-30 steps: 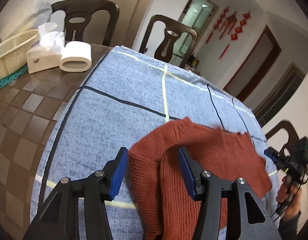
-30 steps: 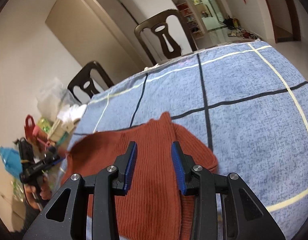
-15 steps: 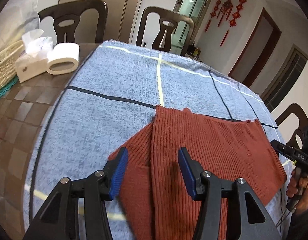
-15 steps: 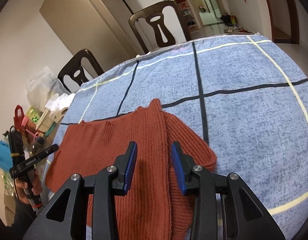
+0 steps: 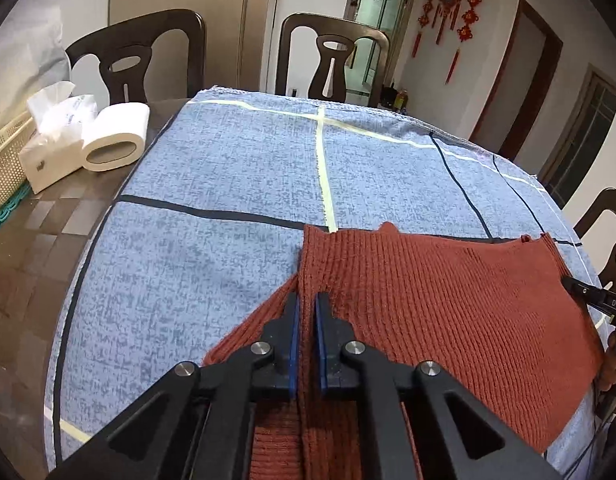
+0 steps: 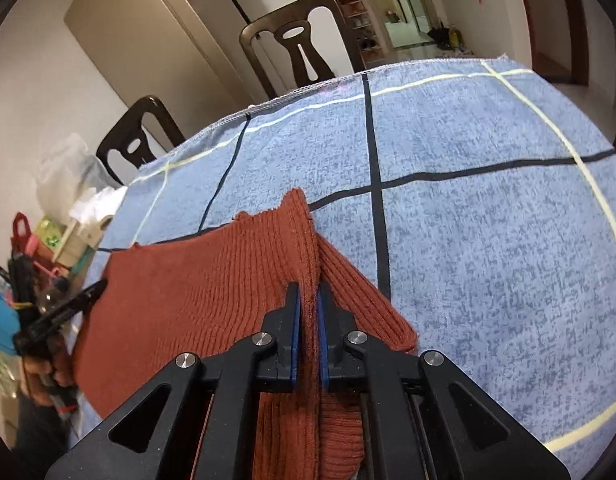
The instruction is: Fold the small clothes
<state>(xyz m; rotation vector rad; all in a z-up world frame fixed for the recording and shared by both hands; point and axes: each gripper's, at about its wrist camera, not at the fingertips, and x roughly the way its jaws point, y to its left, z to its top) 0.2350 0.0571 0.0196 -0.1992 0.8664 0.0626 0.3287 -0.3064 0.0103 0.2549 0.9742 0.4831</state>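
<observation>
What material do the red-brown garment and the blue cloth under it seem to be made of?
The red-brown sweater looks like ribbed knit yarn, matte, possibly wool or acrylic: parallel ribs run along it. The blue tablecloth looks like woven fabric with a mottled matte surface and printed or woven lines; the fibre cannot be told.

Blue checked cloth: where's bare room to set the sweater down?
Bare blue checked cloth between the rust sweater and the far chairs. Crowded off its left edge: toilet roll, tissue box, basket.
</observation>
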